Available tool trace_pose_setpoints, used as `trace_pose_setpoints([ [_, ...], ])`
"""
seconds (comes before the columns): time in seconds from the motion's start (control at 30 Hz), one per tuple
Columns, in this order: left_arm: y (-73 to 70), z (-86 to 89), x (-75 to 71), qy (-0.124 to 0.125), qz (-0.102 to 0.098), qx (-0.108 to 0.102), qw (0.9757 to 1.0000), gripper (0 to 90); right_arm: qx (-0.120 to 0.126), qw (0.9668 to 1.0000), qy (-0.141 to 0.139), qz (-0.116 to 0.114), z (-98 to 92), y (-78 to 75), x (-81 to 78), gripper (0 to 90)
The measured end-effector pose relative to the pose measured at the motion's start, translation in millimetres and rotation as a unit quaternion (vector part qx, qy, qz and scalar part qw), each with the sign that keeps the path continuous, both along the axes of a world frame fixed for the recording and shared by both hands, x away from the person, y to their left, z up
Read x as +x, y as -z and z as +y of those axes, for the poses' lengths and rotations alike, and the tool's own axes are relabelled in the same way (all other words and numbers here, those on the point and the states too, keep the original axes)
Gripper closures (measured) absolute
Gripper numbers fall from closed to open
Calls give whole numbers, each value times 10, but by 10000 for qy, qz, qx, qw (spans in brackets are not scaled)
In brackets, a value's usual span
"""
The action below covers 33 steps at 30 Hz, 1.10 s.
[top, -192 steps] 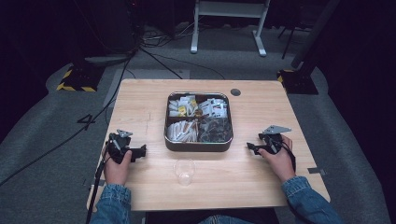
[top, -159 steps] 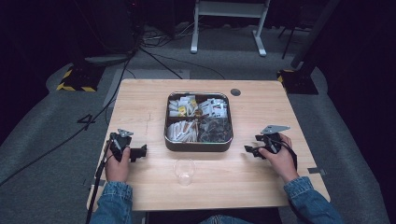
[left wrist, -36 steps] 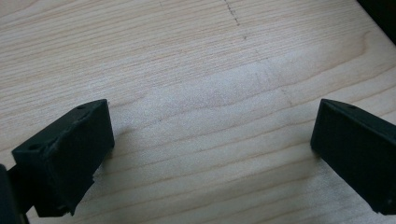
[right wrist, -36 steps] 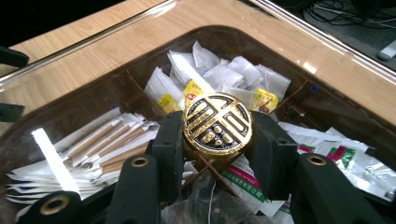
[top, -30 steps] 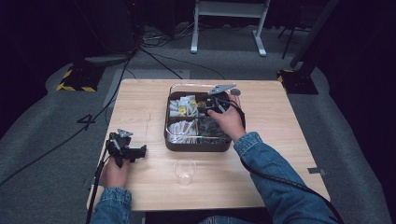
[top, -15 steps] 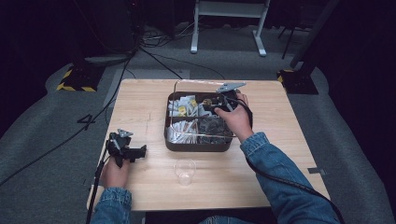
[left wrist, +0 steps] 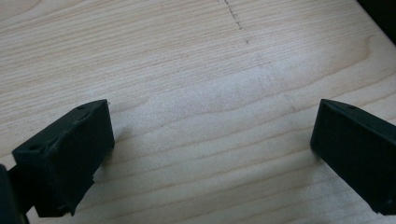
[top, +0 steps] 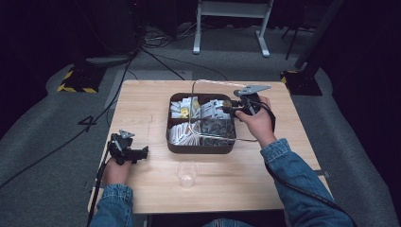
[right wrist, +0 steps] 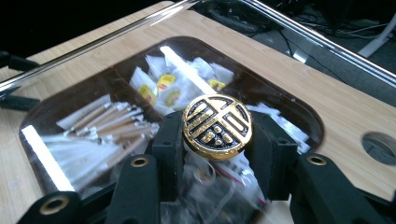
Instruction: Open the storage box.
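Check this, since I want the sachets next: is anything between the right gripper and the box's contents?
Yes: the clear lid, gripped by its gold knob in the right gripper, hangs tilted over the box and its sachets.

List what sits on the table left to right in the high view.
Left claw, open on the wood → clear plastic cup → divided box of packets → right claw, shut on the gold knob of the glass lid, tilted over the box.
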<state>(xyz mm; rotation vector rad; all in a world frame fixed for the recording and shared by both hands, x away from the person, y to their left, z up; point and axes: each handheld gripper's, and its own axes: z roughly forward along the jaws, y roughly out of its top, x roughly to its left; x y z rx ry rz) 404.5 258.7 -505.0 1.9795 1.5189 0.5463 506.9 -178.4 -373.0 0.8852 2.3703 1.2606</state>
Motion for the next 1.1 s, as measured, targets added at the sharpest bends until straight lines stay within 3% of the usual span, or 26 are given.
trace_pose_setpoints([
  [0.2,0,13,16,37,-2,10,10000,0,-44,9998,168,-63,-263,-31,-56,586],
  [0.67,-1,15,17,51,4,21,10000,0,157,9987,451,-163,-886,-72,-169,585],
  [1.1,0,13,15,42,-6,16,10000,0,151,9981,549,-235,-1199,-22,-455,585],
])
